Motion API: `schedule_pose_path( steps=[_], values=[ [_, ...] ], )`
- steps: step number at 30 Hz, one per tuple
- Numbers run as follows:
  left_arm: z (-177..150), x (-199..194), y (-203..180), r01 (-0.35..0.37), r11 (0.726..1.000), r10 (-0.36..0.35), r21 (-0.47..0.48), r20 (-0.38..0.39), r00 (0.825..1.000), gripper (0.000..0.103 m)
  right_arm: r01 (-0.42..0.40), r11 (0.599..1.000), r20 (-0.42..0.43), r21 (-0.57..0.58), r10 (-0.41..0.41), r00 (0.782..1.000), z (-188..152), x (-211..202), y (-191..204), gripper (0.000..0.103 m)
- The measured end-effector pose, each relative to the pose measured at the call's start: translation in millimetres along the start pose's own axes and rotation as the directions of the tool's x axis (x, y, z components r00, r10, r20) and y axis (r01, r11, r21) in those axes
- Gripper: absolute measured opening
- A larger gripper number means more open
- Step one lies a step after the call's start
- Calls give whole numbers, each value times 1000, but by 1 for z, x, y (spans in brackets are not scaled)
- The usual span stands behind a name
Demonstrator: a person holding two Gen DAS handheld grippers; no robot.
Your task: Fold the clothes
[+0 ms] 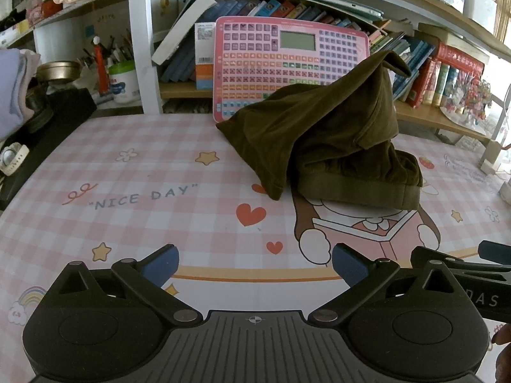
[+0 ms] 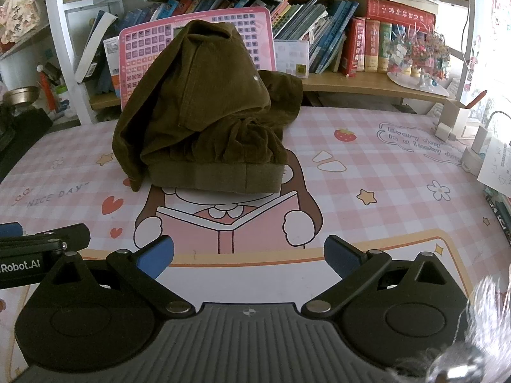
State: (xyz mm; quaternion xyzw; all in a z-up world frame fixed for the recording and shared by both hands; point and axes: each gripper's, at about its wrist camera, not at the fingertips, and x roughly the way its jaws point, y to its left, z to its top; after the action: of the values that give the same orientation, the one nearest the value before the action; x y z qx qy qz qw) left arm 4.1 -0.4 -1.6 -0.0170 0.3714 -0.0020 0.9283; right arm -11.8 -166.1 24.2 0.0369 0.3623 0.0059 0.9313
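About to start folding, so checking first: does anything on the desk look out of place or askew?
Yes: the olive-brown garment sits bunched in a peaked heap, its top propped against the pink keyboard toy behind it, instead of lying flat on the checked desk mat. Both the left gripper and the right gripper are open and hold nothing.

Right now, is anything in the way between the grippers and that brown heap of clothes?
Nothing visible is. Only bare pink checked table mat lies between the open left gripper, the open right gripper and the olive-brown corduroy garment. The pink keyboard toy stands behind the heap.
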Motion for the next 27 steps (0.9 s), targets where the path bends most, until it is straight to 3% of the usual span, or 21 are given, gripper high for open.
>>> schedule_pose_path(
  steps=[18, 27],
  values=[
    [-2, 5, -9, 0, 1000, 0, 7, -27, 1000, 103, -3, 1000, -23, 13, 3, 1000, -2, 3, -10, 101],
    [5, 12, -17, -8, 1000, 9, 27, -20, 1000, 103, -45, 999, -32, 22, 46, 998, 1, 8, -23, 101]
  ],
)
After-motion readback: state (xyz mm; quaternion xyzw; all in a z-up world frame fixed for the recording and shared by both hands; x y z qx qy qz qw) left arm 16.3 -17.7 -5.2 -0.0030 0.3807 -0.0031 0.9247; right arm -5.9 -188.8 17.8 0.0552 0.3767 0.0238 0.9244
